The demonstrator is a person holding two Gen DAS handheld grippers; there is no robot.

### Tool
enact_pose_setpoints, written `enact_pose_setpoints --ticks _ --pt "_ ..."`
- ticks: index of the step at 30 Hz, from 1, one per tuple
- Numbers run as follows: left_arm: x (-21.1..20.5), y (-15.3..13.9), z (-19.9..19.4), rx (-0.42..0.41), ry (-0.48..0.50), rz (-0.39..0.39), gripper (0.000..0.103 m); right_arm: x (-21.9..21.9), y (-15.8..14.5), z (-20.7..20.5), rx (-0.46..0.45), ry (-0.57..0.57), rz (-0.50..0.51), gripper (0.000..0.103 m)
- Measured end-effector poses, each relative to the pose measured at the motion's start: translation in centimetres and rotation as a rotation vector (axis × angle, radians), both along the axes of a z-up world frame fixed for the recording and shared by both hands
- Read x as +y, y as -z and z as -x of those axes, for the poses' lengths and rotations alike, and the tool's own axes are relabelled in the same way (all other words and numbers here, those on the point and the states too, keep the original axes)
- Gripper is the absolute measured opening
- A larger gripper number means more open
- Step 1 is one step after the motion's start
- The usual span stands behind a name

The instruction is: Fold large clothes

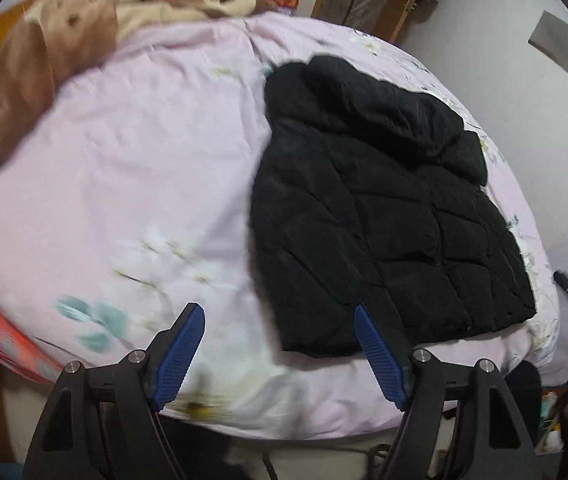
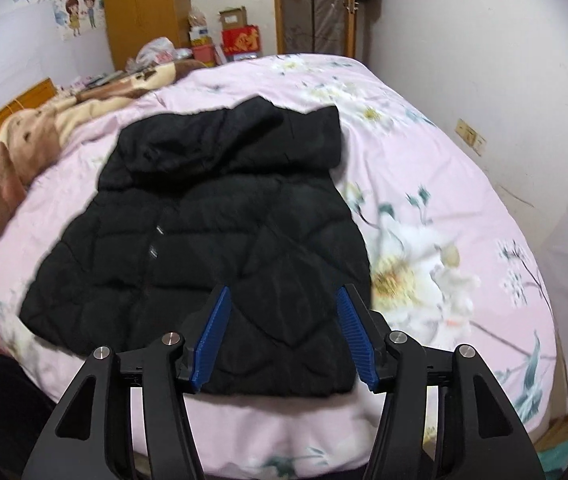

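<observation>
A black quilted puffer jacket [image 1: 383, 216] with a hood lies flat on the pink floral duvet [image 1: 144, 184], hem toward me and hood at the far end. My left gripper [image 1: 280, 314] hangs open above the duvet at the jacket's near left hem corner, nothing between its blue pads. In the right wrist view the same jacket [image 2: 212, 240] fills the middle, and my right gripper [image 2: 284, 296] stands open over the right part of the hem, apart from the fabric. The jacket's sleeves are not visible.
A brown and cream blanket [image 1: 44, 60] is heaped at the far left of the bed. A wooden wardrobe [image 2: 144, 8], boxes [image 2: 240, 40] and a door [image 2: 315, 4] stand behind. A white wall [image 2: 503, 80] runs along the bed's right side. The bed's near edge [image 2: 284, 432] is just below my grippers.
</observation>
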State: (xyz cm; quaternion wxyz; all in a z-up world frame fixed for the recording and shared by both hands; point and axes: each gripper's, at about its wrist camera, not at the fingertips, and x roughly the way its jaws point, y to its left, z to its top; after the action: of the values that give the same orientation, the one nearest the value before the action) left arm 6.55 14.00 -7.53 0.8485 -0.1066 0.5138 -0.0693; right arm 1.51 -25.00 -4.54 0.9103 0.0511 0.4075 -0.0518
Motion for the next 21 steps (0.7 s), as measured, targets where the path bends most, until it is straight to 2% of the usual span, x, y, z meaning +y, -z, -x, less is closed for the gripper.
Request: enact_pose_setpoints --ticks 1,6,8,15,21 --pt "-0.2 0.7 -0.2 0.006 -0.004 0.019 0.077 -0.1 0.4 0.2 0.004 0.000 0.000 0.059" --pt "-1.7 3.7 -0.9 0.045 -0.008 0.014 0.077 -1.1 3.3 0.9 0.047 0.033 -0.001 0.063" --pt "-1.9 4.6 -1.2 0.062 -0.011 0.026 0.077 -1.6 4.1 1.1 0.061 0.053 -0.008 0.071" --pt "-2.4 6.9 -1.7 0.112 -0.033 0.043 0.077 -3.8 6.4 1.3 0.093 0.112 -0.064 0.073" --pt "-2.6 8.2 -1.9 0.135 -0.045 0.044 0.077 -4.1 8.0 0.7 0.133 0.112 -0.080 0.073"
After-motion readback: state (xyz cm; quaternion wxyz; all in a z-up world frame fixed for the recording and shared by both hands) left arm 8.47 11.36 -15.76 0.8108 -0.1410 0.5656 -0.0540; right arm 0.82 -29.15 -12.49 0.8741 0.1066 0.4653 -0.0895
